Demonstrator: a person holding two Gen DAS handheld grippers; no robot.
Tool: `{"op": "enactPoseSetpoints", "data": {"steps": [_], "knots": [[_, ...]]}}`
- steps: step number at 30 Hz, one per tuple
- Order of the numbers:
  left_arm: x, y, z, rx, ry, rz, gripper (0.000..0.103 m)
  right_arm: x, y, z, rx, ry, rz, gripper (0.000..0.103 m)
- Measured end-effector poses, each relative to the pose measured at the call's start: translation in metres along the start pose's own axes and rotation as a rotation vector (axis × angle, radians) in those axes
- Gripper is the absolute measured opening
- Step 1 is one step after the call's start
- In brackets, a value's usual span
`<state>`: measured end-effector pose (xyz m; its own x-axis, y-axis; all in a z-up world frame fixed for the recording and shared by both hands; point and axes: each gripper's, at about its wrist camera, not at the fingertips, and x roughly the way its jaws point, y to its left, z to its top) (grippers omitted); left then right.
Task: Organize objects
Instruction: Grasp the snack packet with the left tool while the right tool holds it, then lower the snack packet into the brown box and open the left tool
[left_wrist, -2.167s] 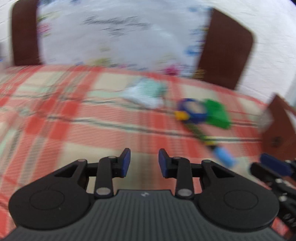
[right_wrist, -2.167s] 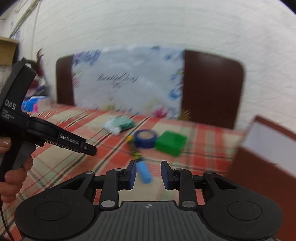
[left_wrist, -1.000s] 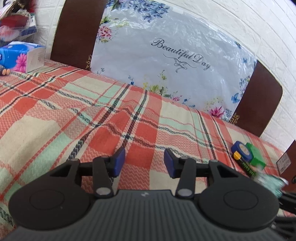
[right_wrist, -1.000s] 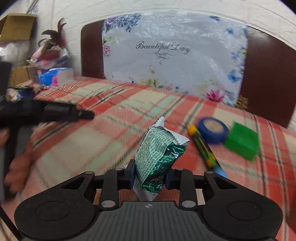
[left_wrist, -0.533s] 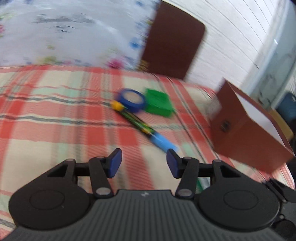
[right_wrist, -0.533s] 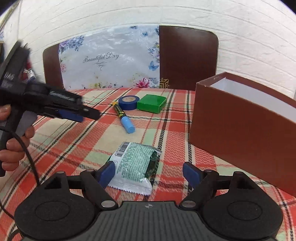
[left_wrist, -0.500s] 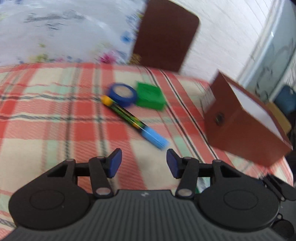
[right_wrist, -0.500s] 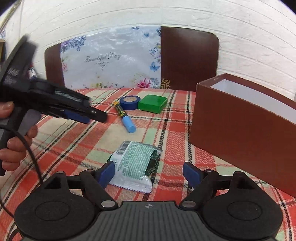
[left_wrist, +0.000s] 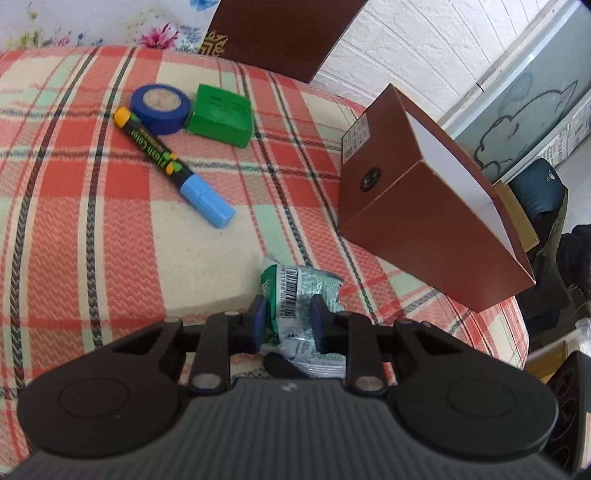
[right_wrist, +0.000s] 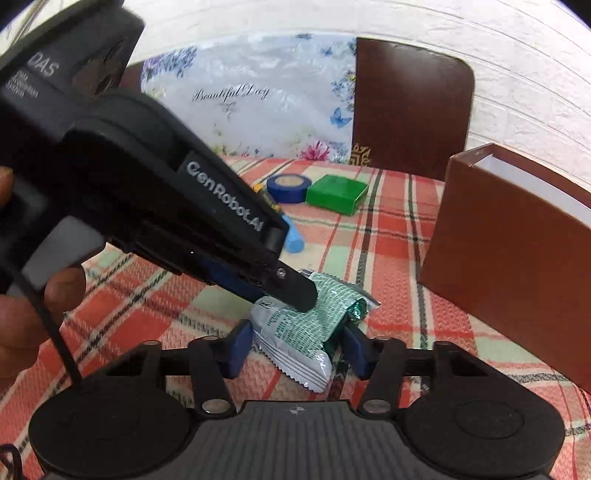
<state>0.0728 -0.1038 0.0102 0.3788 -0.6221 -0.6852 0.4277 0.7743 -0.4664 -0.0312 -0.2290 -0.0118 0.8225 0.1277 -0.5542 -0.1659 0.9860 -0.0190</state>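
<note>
left gripper (left_wrist: 286, 321) fingers pinch the snack packet (left_wrist: 299, 295), right gripper (right_wrist: 295, 345) fingers sit half-open around it; marker (left_wrist: 173, 162), tape (left_wrist: 160, 103), green box (left_wrist: 221, 114) lie ahead, brown box (left_wrist: 424, 206) ahead-right looks unfilled.

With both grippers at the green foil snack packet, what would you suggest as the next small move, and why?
Probably lift the green foil snack packet with the left gripper toward the open brown cardboard box. Its jaws look shut on the packet, while the right gripper sits open around it, so the handover seems done.
</note>
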Motion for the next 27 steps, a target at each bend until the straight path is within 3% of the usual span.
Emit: {"op": "enactPoseSetpoints", "data": {"steps": [7, 12, 24, 25, 27], "knots": [[-0.027, -0.070, 0.042, 0.207, -0.126, -0.044, 0.027, -0.033, -0.019, 0.026, -0.033, -0.221, -0.137, 0.050], [-0.014, -0.119, 0.073, 0.314, -0.171, -0.089, 0.027, -0.047, -0.061, 0.050, 0.005, -0.315, -0.230, 0.050], [0.064, -0.172, 0.091, 0.358, -0.122, -0.075, 0.028, -0.018, -0.153, 0.054, 0.159, -0.257, -0.368, 0.050], [0.068, -0.176, 0.090, 0.363, -0.123, -0.058, 0.028, -0.016, -0.157, 0.054, 0.161, -0.260, -0.395, 0.053], [0.072, -0.180, 0.089, 0.375, -0.124, -0.026, 0.028, -0.011, -0.161, 0.053, 0.148, -0.274, -0.478, 0.072]]}}
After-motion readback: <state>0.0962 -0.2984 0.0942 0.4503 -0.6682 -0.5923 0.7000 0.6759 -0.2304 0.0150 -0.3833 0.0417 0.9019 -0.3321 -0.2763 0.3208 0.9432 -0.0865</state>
